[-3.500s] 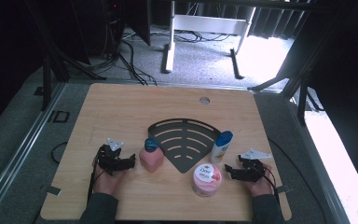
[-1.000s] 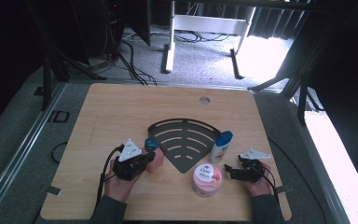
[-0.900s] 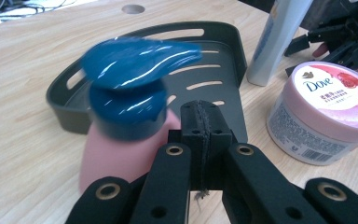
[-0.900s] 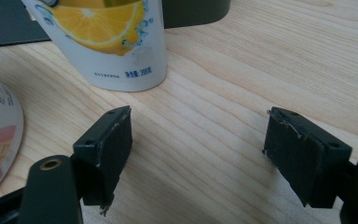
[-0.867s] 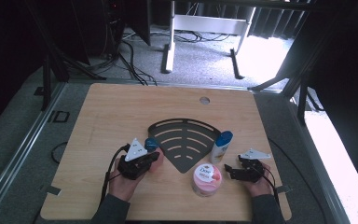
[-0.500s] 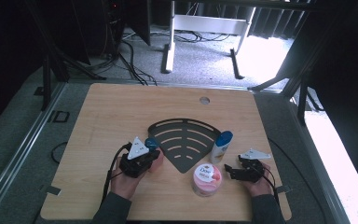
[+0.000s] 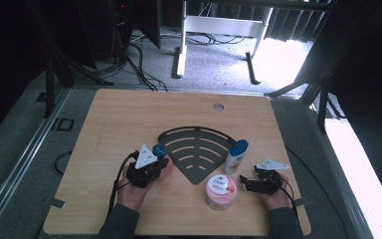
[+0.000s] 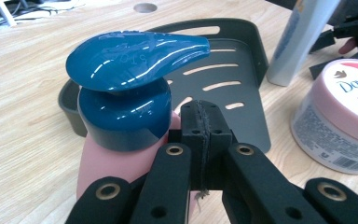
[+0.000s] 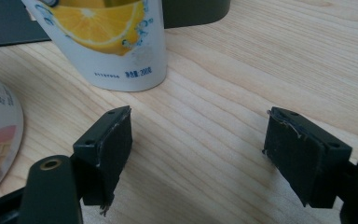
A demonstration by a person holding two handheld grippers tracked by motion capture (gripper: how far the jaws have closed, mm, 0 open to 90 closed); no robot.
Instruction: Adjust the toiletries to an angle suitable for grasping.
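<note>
Over on the left, the left gripper (image 8: 200, 135) is seen clenched tight with nothing pinched between its pads – it's pressed up right beside the pink pump bottle (image 8: 121, 121) with the blue cap, which is stood on the tabletop (image 7: 129, 119) at the left edge of the dark slotted rack (image 7: 196, 149). Further right, a pink Dove jar (image 7: 221, 191) and a white orange-print bottle (image 9: 107, 42) are parked near the rack, and the right gripper (image 9: 205, 154) is held released – jaws wide, just short of that bottle.

"Dove" on pink jar (image 8: 342, 107) lid.
</note>
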